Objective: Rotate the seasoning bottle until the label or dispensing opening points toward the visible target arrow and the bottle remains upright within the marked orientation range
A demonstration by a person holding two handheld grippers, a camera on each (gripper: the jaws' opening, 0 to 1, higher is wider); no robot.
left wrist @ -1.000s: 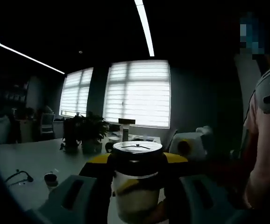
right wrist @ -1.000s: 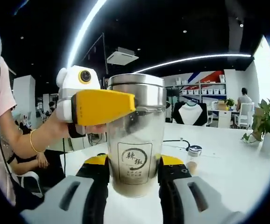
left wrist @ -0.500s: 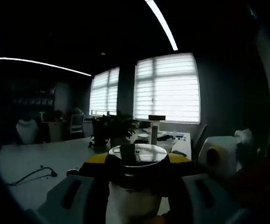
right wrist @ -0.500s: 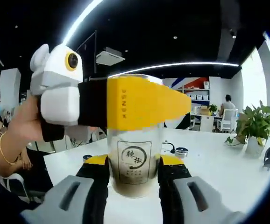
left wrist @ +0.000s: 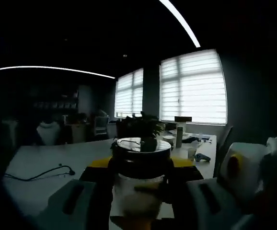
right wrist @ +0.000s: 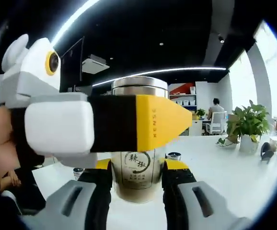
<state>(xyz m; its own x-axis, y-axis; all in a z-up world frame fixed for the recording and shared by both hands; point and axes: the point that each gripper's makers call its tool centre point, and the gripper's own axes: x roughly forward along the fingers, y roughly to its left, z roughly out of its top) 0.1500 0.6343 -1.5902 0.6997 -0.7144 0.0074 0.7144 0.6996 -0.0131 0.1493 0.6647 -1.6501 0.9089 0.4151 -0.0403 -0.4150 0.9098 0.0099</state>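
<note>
The seasoning bottle has a clear, glossy body with a paper-like label and a shiny brushed-metal cap. The left gripper looks like matt yellow, black and white plastic. The table is smooth and white.

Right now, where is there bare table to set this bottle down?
Bare white table lies between the clear steel-lidded seasoning bottle and the potted plant, and beside the black cable. It is crowded by the window.

Dim office, blinded windows, ceiling light strips, white table, potted plant, shelving
</note>
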